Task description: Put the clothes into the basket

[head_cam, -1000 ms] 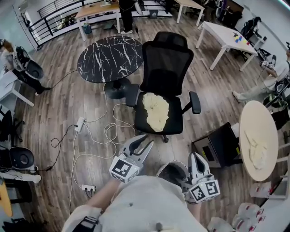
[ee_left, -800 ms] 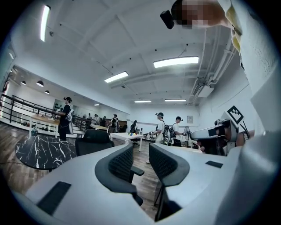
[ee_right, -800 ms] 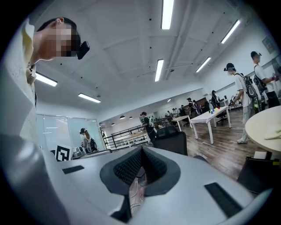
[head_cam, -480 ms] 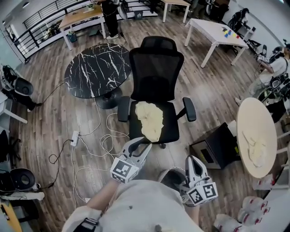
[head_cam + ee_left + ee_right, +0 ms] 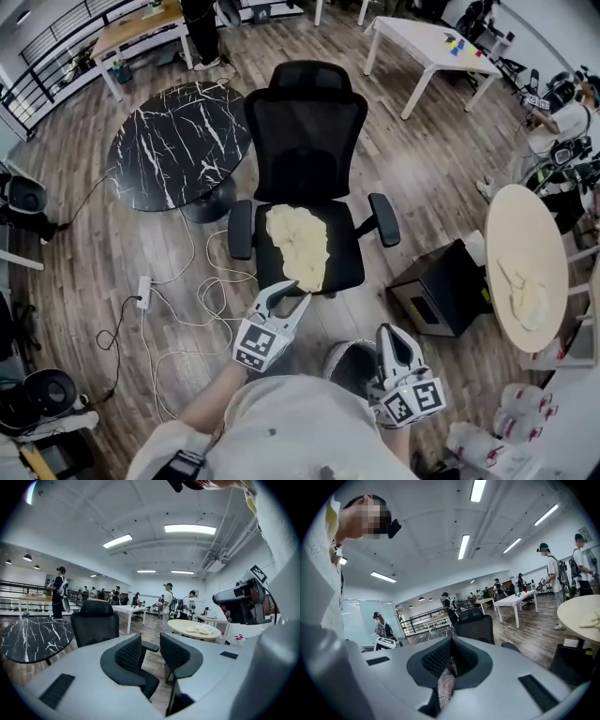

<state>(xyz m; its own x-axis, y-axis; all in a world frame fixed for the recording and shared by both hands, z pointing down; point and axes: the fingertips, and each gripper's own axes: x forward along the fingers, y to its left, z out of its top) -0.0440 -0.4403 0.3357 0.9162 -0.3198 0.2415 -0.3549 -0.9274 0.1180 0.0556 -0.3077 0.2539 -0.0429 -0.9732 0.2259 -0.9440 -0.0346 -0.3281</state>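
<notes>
A cream cloth [image 5: 298, 246] lies crumpled on the seat of a black office chair [image 5: 305, 150] in the head view. My left gripper [image 5: 286, 295] is open just short of the seat's front edge, with nothing between its fingers. In the left gripper view its jaws [image 5: 151, 641] stand apart, with the chair [image 5: 93, 623] beyond them. My right gripper [image 5: 396, 334] is shut and empty, lower right of the chair. Its jaws [image 5: 451, 644] meet at the tips. A second cream cloth [image 5: 525, 289] lies on a round beige table [image 5: 511, 225] at the right.
A black box-like container [image 5: 439, 292] stands on the floor between chair and round table. A black marble round table [image 5: 173, 141] is at the upper left. White cables and a power strip [image 5: 142, 292] trail across the wooden floor. People stand by white tables [image 5: 427, 42] further back.
The chair has come closer and lower in the head view. Both grippers have moved forward toward it; the left one now nears the seat's front edge. Neither holds anything.
</notes>
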